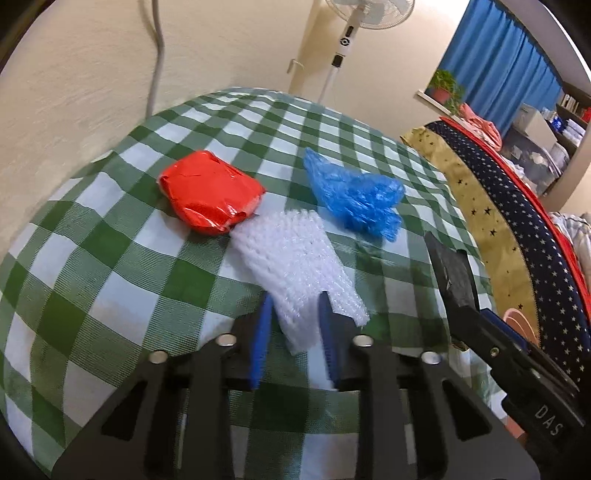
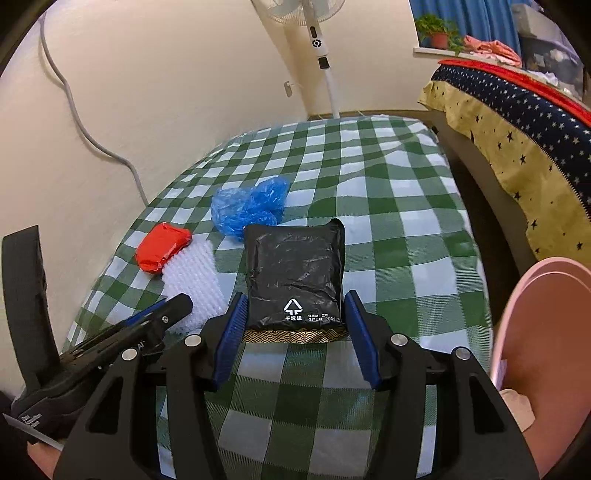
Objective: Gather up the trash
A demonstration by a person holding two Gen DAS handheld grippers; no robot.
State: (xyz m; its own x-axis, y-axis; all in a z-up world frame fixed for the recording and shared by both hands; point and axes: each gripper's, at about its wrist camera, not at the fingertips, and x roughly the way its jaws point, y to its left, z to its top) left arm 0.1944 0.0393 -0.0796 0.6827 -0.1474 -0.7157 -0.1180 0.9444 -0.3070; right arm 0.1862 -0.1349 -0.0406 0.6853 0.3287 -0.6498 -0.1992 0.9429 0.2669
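Four bits of trash on a green-and-white checked cloth (image 1: 110,258). Nearest the left gripper (image 1: 295,325): white foam net (image 1: 295,266), knobbly and soft, its near end pinched between the blue ribbed pads (image 1: 260,332), jaws drawn in tight on it. Just beyond, touching the net's far corner: red packet (image 1: 210,195), glossy crinkled film, squarish and plump. Ahead and to the right of that: blue plastic bag (image 1: 354,195), thin, translucent, crumpled into a loose heap, apart from the net.

Between the right gripper's (image 2: 295,332) fingers (image 2: 229,332): black pouch (image 2: 295,277), flat, rectangular, wrinkled glossy film with a white recycling mark and a gold wave strip along the near edge. Jaws set about half apart, pads against the pouch's two sides.

Right of that gripper, low: pink bin (image 2: 535,332), smooth, rounded rim, something pale crumpled inside.

Farther right: starred fabric (image 2: 517,122), navy and mustard with a red edge. Beyond the cloth: cream wall, grey cable (image 2: 74,110), white fan (image 2: 321,55), blue curtain (image 1: 498,66), potted plant (image 2: 436,33).
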